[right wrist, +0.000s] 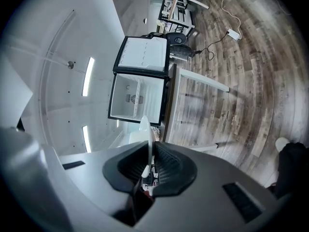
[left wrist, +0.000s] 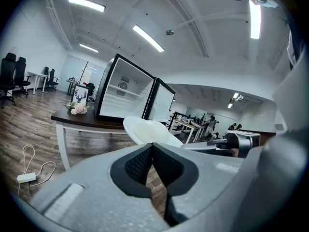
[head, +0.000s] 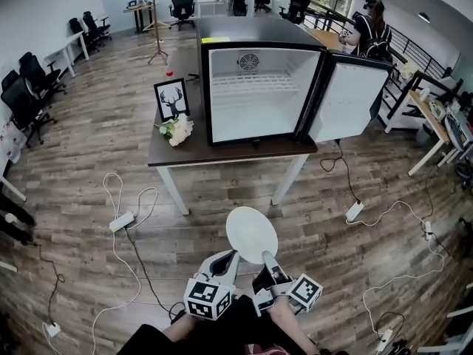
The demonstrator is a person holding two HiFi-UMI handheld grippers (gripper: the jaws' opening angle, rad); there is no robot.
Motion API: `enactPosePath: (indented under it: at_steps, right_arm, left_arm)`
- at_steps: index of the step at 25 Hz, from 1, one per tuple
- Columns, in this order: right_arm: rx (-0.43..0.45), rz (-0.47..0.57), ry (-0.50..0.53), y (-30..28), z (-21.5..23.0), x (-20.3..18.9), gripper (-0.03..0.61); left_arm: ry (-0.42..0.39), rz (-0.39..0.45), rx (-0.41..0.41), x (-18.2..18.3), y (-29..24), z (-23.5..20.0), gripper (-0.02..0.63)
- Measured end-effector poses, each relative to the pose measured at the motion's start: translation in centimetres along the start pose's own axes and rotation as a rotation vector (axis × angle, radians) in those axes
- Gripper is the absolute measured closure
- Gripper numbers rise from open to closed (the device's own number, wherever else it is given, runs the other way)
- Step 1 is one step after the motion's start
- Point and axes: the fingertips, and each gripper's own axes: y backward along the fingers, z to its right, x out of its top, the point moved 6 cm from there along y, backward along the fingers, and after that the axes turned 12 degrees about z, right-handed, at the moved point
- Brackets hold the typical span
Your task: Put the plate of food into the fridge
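A white plate [head: 251, 234] hangs in the air in front of the table, its top plain white in the head view. My right gripper [head: 267, 257] is shut on its near rim; in the right gripper view the plate [right wrist: 147, 138] stands edge-on between the pads. My left gripper [head: 228, 257] is just left of the plate, shut and holding nothing. From the left gripper view the plate [left wrist: 150, 132] lies beyond the closed tips [left wrist: 152, 147]. The black fridge [head: 255, 95] stands on the dark table [head: 222, 152] with its door [head: 347, 100] swung open to the right, white shelves bare.
A framed deer picture [head: 171, 99] and a small bunch of flowers [head: 176, 129] sit on the table left of the fridge. Power strips [head: 122, 221] and cables lie on the wooden floor. Office chairs [head: 29, 87] line the left; a person [head: 373, 29] stands behind the fridge door.
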Motion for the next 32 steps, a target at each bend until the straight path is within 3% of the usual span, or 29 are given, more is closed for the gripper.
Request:
enactPosePath:
  at_steps: [18,32]
  right_arm:
    - [-0.007,-0.029,-0.010,-2.3,0.9,3.9,0.535]
    - [-0.033,-0.019,-0.005,-8.1,1.2,4.9,0.535]
  left_arm:
    - [-0.005,0.006,0.075,-0.8,-4.0,0.4,0.606]
    - [0.019,0.013,0.084,0.1,-8.7,-3.5,0.606]
